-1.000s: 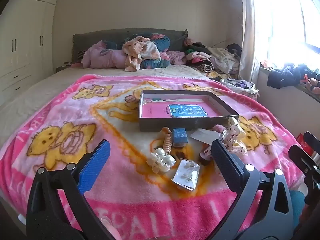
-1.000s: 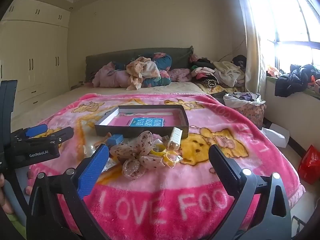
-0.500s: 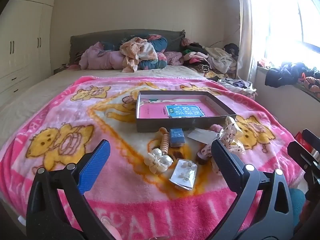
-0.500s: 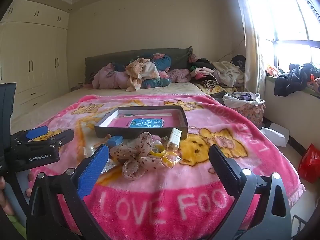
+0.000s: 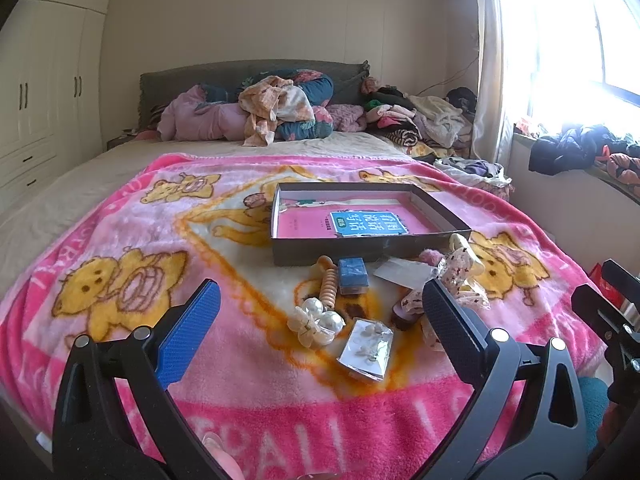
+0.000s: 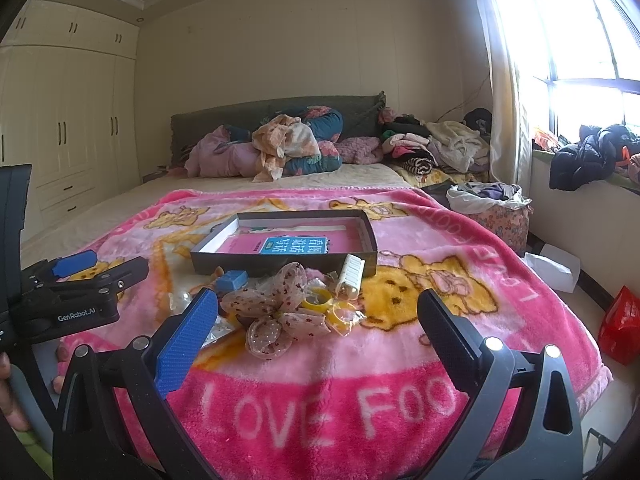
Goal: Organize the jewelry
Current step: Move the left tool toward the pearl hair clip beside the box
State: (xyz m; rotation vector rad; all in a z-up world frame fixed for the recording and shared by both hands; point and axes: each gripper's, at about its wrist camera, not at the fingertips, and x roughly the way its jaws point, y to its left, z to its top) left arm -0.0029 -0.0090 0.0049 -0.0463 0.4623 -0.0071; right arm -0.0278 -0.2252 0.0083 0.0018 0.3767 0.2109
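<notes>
A shallow dark box (image 5: pixel 332 250) lies on the pink blanket with a pink and blue book (image 5: pixel 360 222) inside. In front of it lie a pearl flower clip (image 5: pixel 316 322), a foil earring packet (image 5: pixel 366 346), a small blue box (image 5: pixel 352 274), a wooden beaded clip (image 5: pixel 329 284) and a sheer dotted bow (image 5: pixel 460 276). My left gripper (image 5: pixel 320 300) hangs open and empty just short of the pearl clip. My right gripper (image 6: pixel 317 304) is open too, before the bow (image 6: pixel 276 312), yellow rings (image 6: pixel 320 300) and a white ribbed clip (image 6: pixel 352 274).
Piled clothes (image 5: pixel 280 112) cover the head of the bed. A wardrobe (image 6: pixel 72 140) lines the left wall. To the right are a windowsill with dark clothing (image 6: pixel 588 156), a laundry basket (image 6: pixel 496 208) and a red bag (image 6: pixel 620 328) on the floor.
The left wrist view has drifted slightly, so the items sit a touch further left. Nothing on the blanket has moved. Both grippers stay open and empty.
</notes>
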